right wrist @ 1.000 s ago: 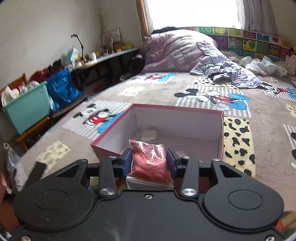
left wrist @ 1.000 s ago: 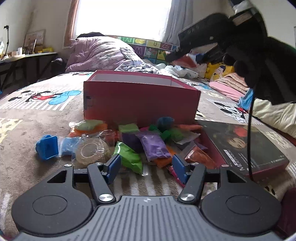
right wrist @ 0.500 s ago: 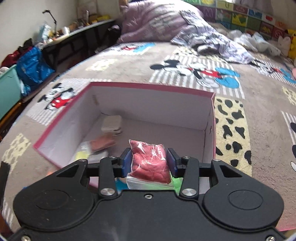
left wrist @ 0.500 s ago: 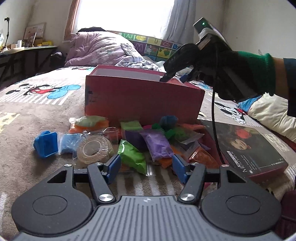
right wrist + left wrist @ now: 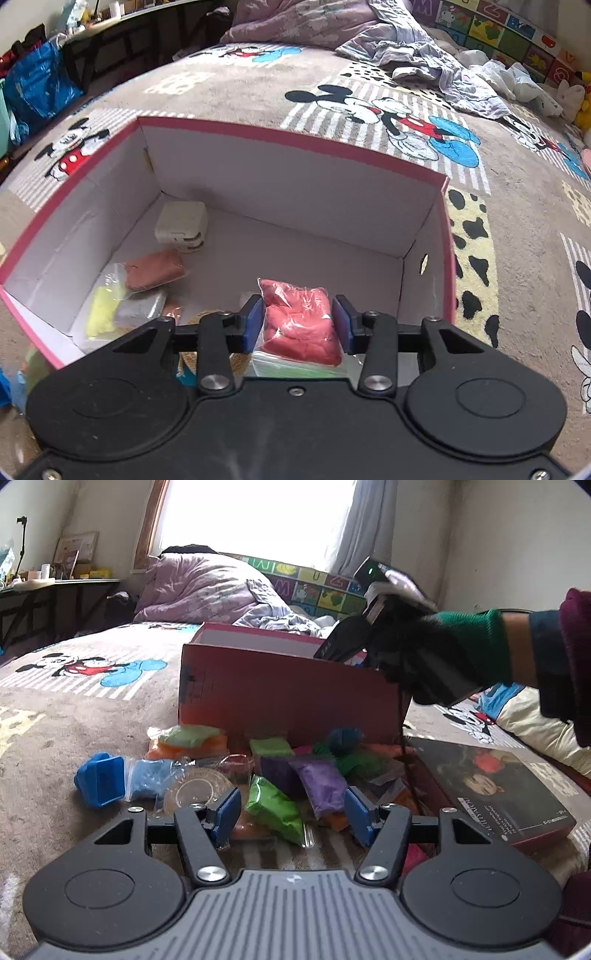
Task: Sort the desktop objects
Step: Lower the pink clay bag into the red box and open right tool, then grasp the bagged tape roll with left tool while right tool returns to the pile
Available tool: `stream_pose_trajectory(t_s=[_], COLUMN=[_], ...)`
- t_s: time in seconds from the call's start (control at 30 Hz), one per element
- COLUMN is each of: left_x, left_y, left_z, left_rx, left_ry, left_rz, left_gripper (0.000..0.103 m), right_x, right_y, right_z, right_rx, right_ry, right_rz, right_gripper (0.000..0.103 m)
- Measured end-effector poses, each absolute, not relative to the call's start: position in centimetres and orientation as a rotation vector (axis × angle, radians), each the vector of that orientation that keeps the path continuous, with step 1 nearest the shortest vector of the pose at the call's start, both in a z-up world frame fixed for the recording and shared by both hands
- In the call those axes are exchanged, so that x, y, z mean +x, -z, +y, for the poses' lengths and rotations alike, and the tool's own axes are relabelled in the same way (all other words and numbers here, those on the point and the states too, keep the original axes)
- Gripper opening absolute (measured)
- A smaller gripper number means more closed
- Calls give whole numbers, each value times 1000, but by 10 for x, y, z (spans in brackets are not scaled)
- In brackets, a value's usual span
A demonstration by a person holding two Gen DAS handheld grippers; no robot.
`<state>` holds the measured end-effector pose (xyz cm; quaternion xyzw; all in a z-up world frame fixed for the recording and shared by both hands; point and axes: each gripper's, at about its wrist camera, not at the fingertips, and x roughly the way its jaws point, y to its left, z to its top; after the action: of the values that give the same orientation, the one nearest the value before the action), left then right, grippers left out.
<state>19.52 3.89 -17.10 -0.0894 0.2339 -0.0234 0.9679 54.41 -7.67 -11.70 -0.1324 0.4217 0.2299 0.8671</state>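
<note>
Pouch [image 5: 301, 319] over box [image 5: 295, 142], pinched in right gripper [image 5: 299, 325].
Held above the box's open mouth, near its front-right corner, long axis running straight out along the fingers, blue pads [image 5: 254, 323] pressed on both flanks; release looks like the only step left, straight down onto bare floor right of the brown pouch [image 5: 155, 268] and white adapter [image 5: 181, 225]. Left gripper [image 5: 291, 812] spread wide, holding nothing, low over the pile outside the front wall, green pouch [image 5: 275, 808] lying between the tips and slanting away to the left, so nearer for that pick. Hidden: pouch's rear end and a second clear bag under it, box floor directly beneath, contents behind the gripper body. Seen from the left wrist, right fingertips lost behind the box rim.
</note>
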Motion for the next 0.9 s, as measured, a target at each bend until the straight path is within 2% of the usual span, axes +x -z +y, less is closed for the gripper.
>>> stream_pose_trajectory(t_s=[0.17,0.23,0.27,0.47,0.57,0.9], left_x=[196,197,197,197,198,212], left_y=[171,171,172,171,171,179], left_z=[41,42,43,44,48,83], left_rx=[-180,-179,-179,-162,-153,-228], left_ry=[40,33,29,-4,-44,-145], left_rz=[471,470,470,457,440,475], left_gripper=[60,60,60,60,60,60], right_x=[550,550,549,537,529,486], right_y=[127,126,125,115,106,73], right_z=[-73,-72,-72,-70,-73,-102], right_rx=[-309,-313,-312,-310,-293,-165], right_ry=[-456,-448,-447,-460,-459,-512], right_rz=[898,890,883,831,782,626], right_gripper=[41,45,51,61,70,70])
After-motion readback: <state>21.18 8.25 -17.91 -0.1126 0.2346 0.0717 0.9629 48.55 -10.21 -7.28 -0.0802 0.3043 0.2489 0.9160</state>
